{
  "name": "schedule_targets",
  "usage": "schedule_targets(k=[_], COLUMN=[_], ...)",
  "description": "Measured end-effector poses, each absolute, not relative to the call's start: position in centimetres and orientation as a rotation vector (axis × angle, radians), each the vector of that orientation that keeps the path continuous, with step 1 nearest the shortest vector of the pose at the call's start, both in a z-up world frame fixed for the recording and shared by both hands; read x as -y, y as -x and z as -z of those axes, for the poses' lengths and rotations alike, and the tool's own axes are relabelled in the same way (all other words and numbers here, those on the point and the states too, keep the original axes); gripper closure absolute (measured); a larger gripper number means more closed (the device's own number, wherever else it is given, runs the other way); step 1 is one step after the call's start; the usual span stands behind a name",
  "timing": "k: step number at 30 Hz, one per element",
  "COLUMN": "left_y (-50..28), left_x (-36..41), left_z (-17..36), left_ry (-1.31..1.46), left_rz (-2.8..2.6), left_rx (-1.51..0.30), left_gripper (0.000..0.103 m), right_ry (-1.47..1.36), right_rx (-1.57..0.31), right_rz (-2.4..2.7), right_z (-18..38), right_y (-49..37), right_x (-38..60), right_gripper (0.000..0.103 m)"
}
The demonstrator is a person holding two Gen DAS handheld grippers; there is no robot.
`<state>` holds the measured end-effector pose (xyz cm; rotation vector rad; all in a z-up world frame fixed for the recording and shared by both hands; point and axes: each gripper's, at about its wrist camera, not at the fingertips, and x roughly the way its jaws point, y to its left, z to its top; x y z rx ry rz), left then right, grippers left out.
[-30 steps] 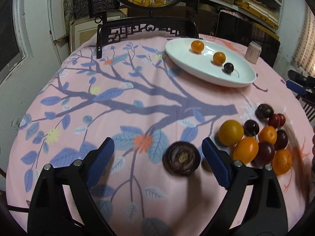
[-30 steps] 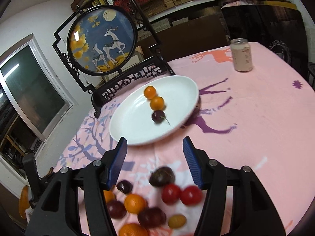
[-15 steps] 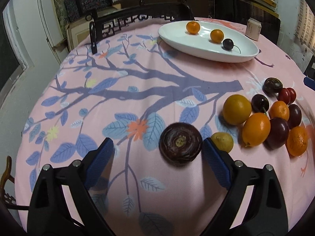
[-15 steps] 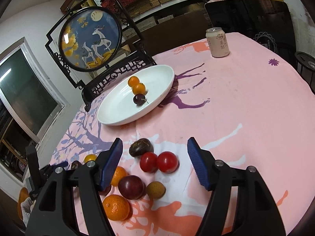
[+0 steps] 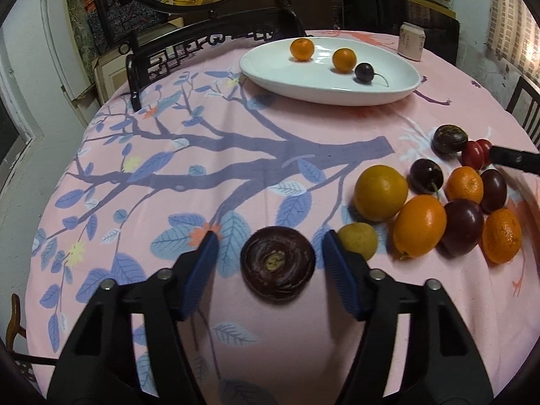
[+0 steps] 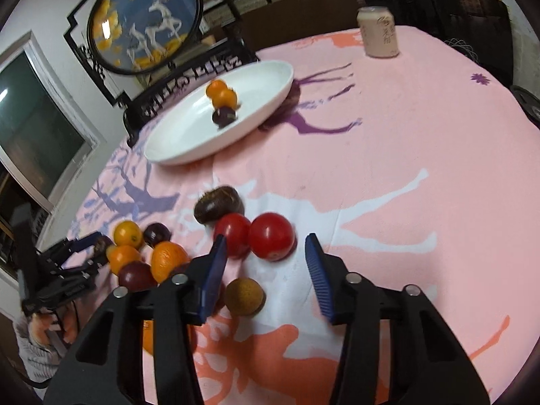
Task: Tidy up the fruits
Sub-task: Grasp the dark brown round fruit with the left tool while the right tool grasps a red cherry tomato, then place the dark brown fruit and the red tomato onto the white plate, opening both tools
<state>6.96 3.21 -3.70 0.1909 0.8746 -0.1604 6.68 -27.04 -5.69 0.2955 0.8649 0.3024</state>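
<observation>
My left gripper [image 5: 266,249] is open, its blue fingers on either side of a dark round mangosteen [image 5: 278,267] on the pink cloth, not touching it. A small yellow-green fruit [image 5: 358,240] lies just right of it. My right gripper [image 6: 265,253] is open, with a red tomato [image 6: 271,236] between its fingertips and a second tomato [image 6: 232,234] by the left finger. A brown fruit [image 6: 243,296] lies between the fingers, nearer the camera. A white plate [image 5: 270,71] holds two small oranges and a dark cherry [image 5: 364,72].
A pile of oranges [image 5: 418,226], plums [image 5: 463,226] and cherries lies at the right in the left wrist view. A drink can [image 6: 378,32] stands at the far edge. A round deer screen [image 6: 145,20] on a black stand stands behind the plate.
My left gripper has closed partway around the mangosteen. My right gripper has dropped and moved forward, so the tomatoes now sit at its fingertips.
</observation>
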Motion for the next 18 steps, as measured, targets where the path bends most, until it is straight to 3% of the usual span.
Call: schedule_targets(k=[4,7,8,18], left_y=[-7.3,-7.4,-7.4,-8.7], left_x=[-2.7,-2.6,-2.7,-3.5], left_z=[3.6,3.5,3.5,1.3], left_ry=[-0.183,-0.181,-0.173,-0.102], left_rz=[0.194,0.201,0.203,0.203], left_rx=[-0.870,-0.866,-0.865,-0.825], left_gripper=[0.062,0.063,0.063,0.063], right_ry=[-0.288,-0.299,-0.308,-0.351], right_rx=[-0.832,-0.828,-0.831,-0.849], right_rz=[-0.305,-0.322,-0.330,-0.335], right_z=[5.5,5.5,5.5,5.5], right_y=[-7.0,-7.1,-7.2,-8.2], right_x=[27.0,27.1,27.1,27.4], right_gripper=[0.062,0.067,0.074,0.075])
